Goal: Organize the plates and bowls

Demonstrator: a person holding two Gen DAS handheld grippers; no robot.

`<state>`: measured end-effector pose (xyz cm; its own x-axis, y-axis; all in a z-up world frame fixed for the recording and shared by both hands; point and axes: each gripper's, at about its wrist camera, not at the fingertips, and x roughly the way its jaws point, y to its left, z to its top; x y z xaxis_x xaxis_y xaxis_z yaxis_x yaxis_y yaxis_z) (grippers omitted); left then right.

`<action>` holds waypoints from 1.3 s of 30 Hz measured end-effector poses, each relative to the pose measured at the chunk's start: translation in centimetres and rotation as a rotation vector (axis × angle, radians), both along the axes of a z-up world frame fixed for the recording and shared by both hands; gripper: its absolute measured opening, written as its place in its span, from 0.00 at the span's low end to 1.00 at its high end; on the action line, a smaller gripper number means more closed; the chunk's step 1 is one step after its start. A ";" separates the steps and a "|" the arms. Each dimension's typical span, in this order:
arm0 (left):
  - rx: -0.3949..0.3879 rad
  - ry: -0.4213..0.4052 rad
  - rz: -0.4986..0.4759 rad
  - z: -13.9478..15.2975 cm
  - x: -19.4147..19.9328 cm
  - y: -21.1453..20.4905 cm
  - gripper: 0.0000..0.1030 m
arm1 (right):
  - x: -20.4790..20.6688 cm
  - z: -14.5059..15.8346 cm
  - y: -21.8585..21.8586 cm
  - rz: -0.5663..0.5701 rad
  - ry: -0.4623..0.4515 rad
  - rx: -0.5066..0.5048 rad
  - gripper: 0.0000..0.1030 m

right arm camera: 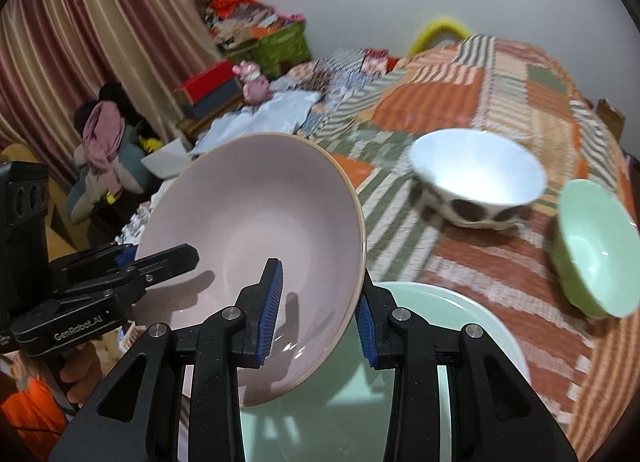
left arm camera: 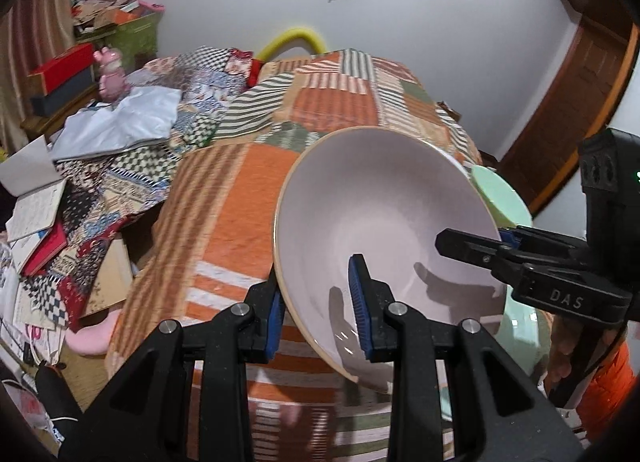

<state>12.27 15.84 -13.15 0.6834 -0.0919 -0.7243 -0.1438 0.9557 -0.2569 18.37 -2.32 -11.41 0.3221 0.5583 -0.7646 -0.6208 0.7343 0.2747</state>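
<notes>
A large pale pink bowl point(left arm camera: 384, 218) is held tilted in the air over the bed; it also shows in the right wrist view point(right arm camera: 256, 230). My left gripper point(left arm camera: 318, 310) straddles its left rim, one pad inside and one outside. My right gripper point(right arm camera: 320, 310) straddles the opposite rim in the same way, and appears from the right in the left wrist view point(left arm camera: 500, 246). Below the bowl lies a pale green plate point(right arm camera: 460, 322). A small green bowl point(right arm camera: 596, 250) and a white bowl with dark spots point(right arm camera: 476, 182) sit on the blanket.
A patchwork orange striped blanket point(left arm camera: 224, 222) covers the bed. Papers and books point(left arm camera: 40, 222) clutter the floor at left. A red box point(right arm camera: 208, 82) and a pink toy point(right arm camera: 254, 82) stand by the striped curtain point(right arm camera: 80, 42). A brown door point(left arm camera: 576, 102) is at right.
</notes>
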 end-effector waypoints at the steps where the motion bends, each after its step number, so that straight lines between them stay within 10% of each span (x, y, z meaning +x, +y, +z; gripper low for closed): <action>1: 0.000 0.003 0.005 -0.1 -0.1 0.3 0.29 | 0.2 -0.3 0.5 0.010 0.018 -0.003 0.30; 24: -0.042 0.101 0.072 -4.9 0.2 4.3 0.29 | 1.6 -4.0 5.9 0.146 0.094 -0.169 0.31; 39: 0.007 0.044 0.125 -1.6 -1.0 5.4 0.29 | 1.8 -0.2 2.5 0.053 -0.021 -0.118 0.38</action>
